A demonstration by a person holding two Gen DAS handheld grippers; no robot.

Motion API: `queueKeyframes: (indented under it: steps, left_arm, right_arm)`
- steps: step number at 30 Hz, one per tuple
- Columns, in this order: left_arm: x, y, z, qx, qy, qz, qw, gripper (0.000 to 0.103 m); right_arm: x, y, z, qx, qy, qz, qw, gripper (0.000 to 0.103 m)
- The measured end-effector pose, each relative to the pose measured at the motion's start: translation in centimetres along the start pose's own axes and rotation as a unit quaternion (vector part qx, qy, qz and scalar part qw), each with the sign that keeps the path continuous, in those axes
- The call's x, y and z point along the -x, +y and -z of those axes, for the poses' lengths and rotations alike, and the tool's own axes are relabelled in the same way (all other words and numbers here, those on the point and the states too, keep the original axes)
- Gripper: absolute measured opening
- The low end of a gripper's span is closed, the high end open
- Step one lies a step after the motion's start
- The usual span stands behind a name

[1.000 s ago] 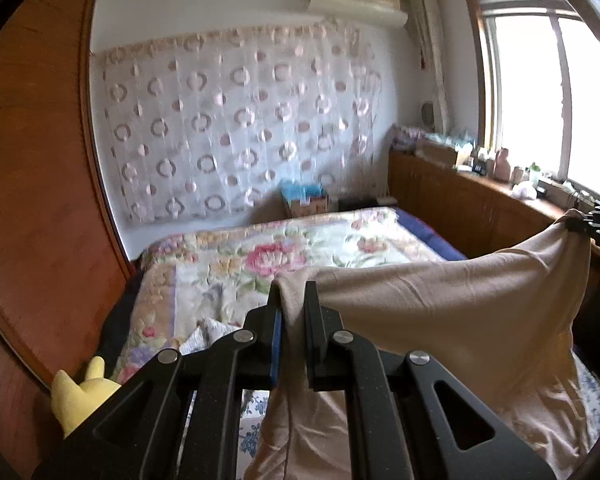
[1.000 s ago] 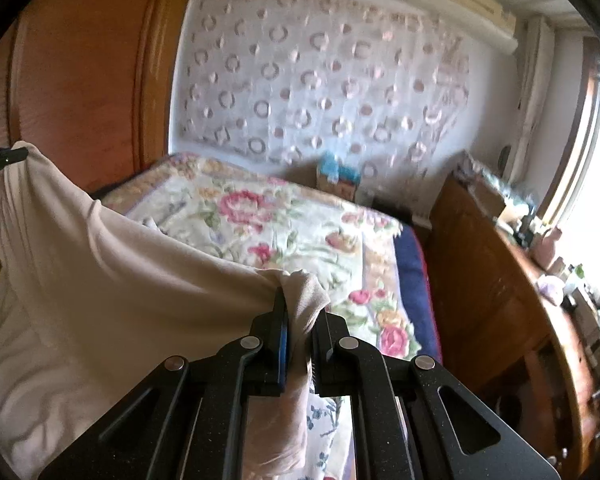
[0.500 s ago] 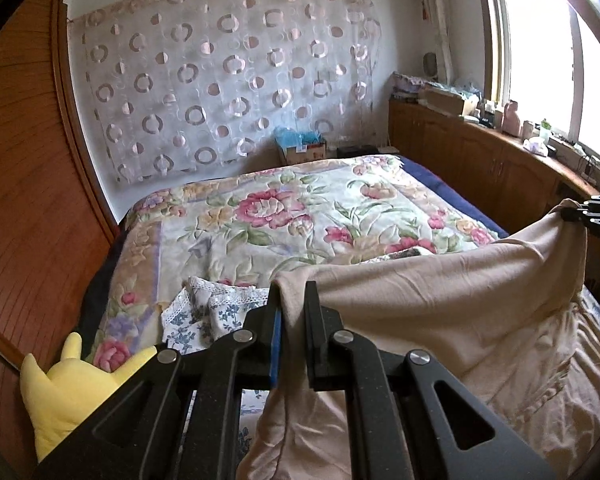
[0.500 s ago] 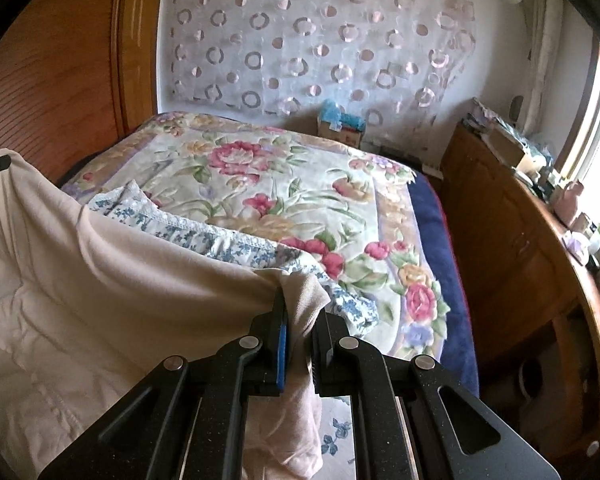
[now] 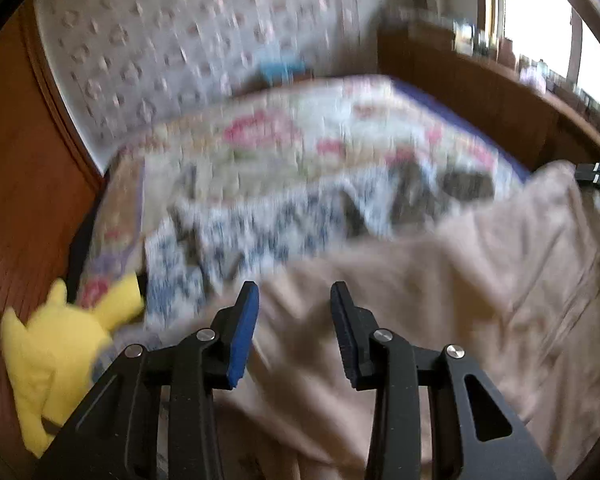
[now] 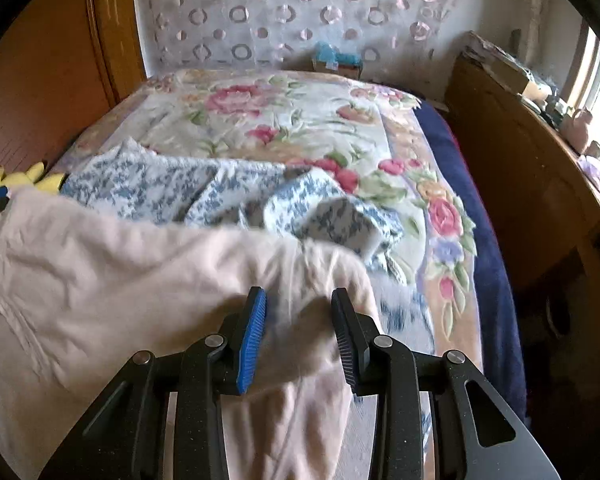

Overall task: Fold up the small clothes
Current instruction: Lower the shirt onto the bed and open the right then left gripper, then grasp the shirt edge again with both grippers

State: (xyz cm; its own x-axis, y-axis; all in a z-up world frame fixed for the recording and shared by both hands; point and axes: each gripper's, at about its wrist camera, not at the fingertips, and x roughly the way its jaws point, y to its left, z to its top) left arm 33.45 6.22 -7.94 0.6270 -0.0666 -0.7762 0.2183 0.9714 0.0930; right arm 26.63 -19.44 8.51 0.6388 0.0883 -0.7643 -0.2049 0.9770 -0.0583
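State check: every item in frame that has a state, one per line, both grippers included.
left gripper: open, nothing between the fingers
right gripper: open, beige cloth bunched just ahead of it
beige garment: released, lying rumpled on the bed, not folded
blue floral garment: crumpled, partly under the beige garment
yellow plush toy: lying at the bed's edge
floral bedspread: spread flat

A bed with a floral quilt (image 6: 308,120) stretches ahead of the fingers, a dark blue sheet (image 6: 472,216) edging its right side. A yellow plush toy (image 5: 60,348) lies to the left of the fingers in the left wrist view, against a wooden wardrobe (image 6: 56,68). Beyond the bed hangs a sheer curtain with ring patterns (image 6: 300,12), a light blue box (image 6: 336,58) at its foot. To the right runs a wooden cabinet (image 6: 520,152) with small clutter on top, below a bright window (image 5: 540,20).
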Motion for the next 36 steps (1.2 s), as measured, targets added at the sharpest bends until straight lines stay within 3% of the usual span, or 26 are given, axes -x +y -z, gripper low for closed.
queueKeyframes:
  steps: [5, 10, 15, 27, 29, 31, 33, 34, 36]
  left_arm:
    - [1.2, 0.8, 0.1, 0.031, -0.003, 0.010, 0.9995, 0.039]
    - [2.0, 1.1, 1.0, 0.031, -0.007, 0.004, 0.9995, 0.039]
    - [2.4, 1.9, 1.5, 0.036, -0.010, -0.002, 0.9993, 0.039]
    - [1.6, 4.4, 3.5, 0.072, 0.018, 0.011, 0.9972, 0.046]
    - [1.5, 4.4, 3.5, 0.077, 0.018, 0.011, 0.9968, 0.047]
    - [1.5, 4.5, 3.4, 0.084, 0.013, 0.010, 0.9963, 0.047]
    - [1.5, 4.3, 3.5, 0.080, 0.009, 0.007, 0.9967, 0.047]
    - [1.5, 4.2, 3.5, 0.077, 0.007, 0.005, 0.9970, 0.046]
    - [1.4, 4.1, 3.4, 0.075, 0.004, 0.009, 0.9971, 0.033]
  right_arm:
    - [2.7, -1.5, 0.5, -0.018, -0.005, 0.002, 1.000, 0.035]
    - [4.1, -1.9, 1.7, -0.023, -0.005, 0.009, 1.000, 0.044]
    - [3.0, -2.2, 2.3, -0.037, -0.006, 0.014, 0.999, 0.056]
    - [1.1, -1.7, 1.6, -0.052, -0.003, 0.003, 0.999, 0.056]
    - [1.1, -1.5, 1.6, -0.051, -0.005, 0.000, 0.999, 0.050]
    - [1.2, -1.2, 1.6, -0.044, -0.007, -0.009, 0.999, 0.036]
    - [1.2, -0.8, 1.6, -0.034, -0.008, -0.015, 0.999, 0.015]
    - [1.3, -0.6, 1.6, -0.027, -0.010, -0.011, 1.000, 0.010]
    - [1.4, -0.7, 1.6, -0.020, -0.015, -0.015, 1.000, 0.008]
